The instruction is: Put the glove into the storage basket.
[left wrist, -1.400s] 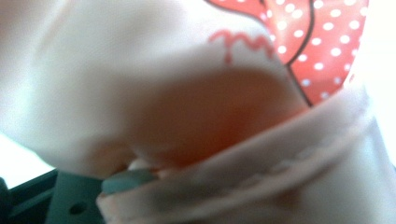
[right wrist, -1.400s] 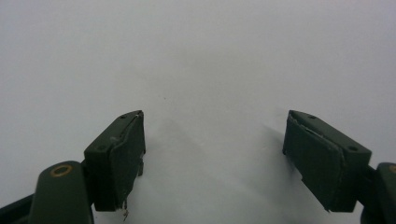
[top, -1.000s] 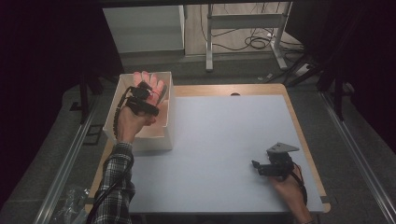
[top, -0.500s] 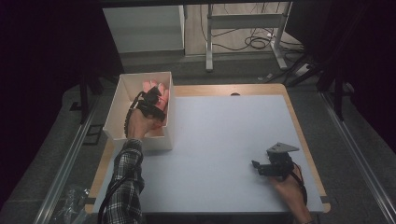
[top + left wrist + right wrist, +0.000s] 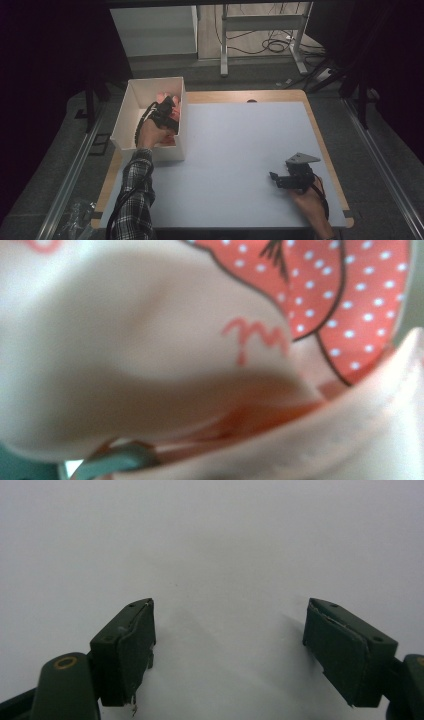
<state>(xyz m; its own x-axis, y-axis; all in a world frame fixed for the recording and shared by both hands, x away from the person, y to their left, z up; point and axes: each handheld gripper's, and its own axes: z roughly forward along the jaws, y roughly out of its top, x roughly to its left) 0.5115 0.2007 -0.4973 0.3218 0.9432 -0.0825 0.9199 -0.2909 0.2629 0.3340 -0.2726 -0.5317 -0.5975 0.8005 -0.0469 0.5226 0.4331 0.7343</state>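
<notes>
Okay, I count one white box (image 5: 125, 117) at upper left of the high view, one pink dotted cloth (image 5: 350, 300) inside it. My left gripper (image 5: 167, 107) reaches down into the box, jaws just opened; its own view is blurred cloth, jaws hidden. Right gripper (image 5: 227, 645) rests low on the white table (image 5: 240, 150), lower right, jaws apart, empty.

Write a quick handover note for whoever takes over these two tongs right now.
Left tongs: down inside the white box, jaws just opening over the pink dotted cloth; the pictures don't settle whether they have let go.
Right tongs: open, empty, resting on the mat.
Done: cloth is in the box.
Left: check the cloth is free, then lift the left tongs out.
</notes>
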